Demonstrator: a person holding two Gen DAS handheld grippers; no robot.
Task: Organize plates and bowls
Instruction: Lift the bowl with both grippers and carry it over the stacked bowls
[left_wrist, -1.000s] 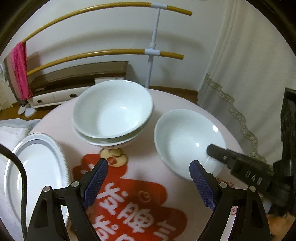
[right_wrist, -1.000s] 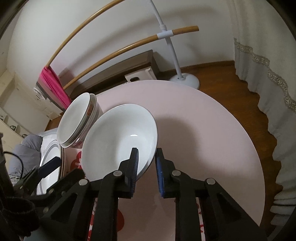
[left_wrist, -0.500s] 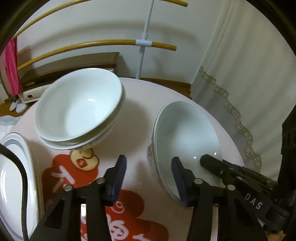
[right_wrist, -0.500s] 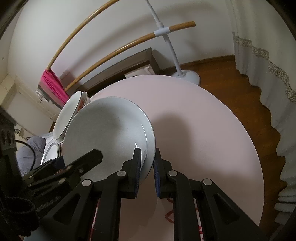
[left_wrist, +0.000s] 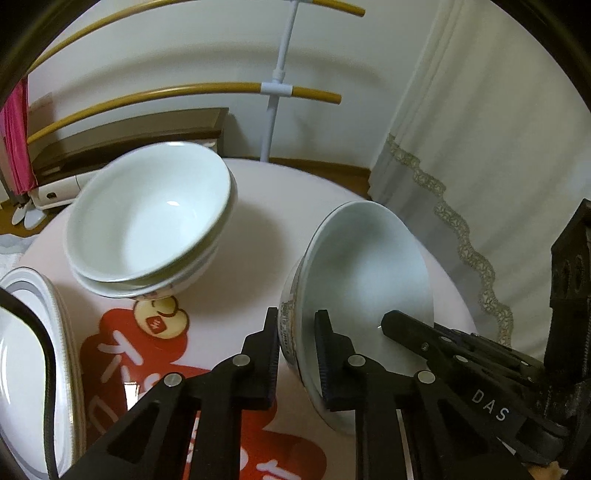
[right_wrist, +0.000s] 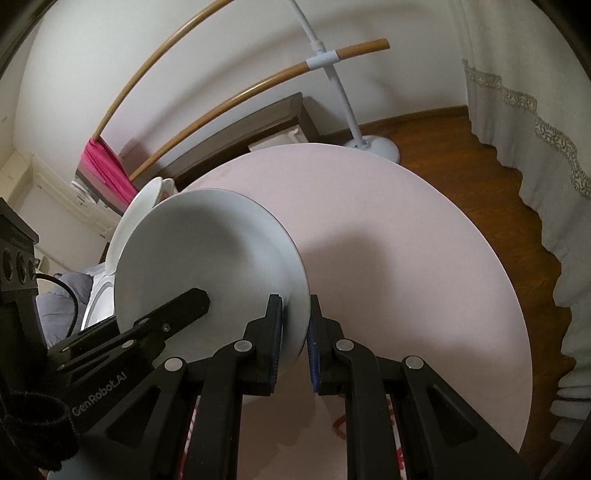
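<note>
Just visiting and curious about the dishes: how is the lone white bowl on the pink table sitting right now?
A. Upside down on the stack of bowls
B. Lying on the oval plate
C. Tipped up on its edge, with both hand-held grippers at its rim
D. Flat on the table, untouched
C: the lone bowl stands tilted, the right hand-held gripper clamped on its rim and the left hand-held gripper closing around the rim opposite.

Indoor light is soft and moderately dim, with a greenish-grey cast. A small highlight sits inside the stacked bowls (left_wrist: 151, 225); glare marks the table (left_wrist: 280, 206) at 7 o'clock. Fisheye bending and black vignetting ring both views. Focus is mostly sharp.
</note>
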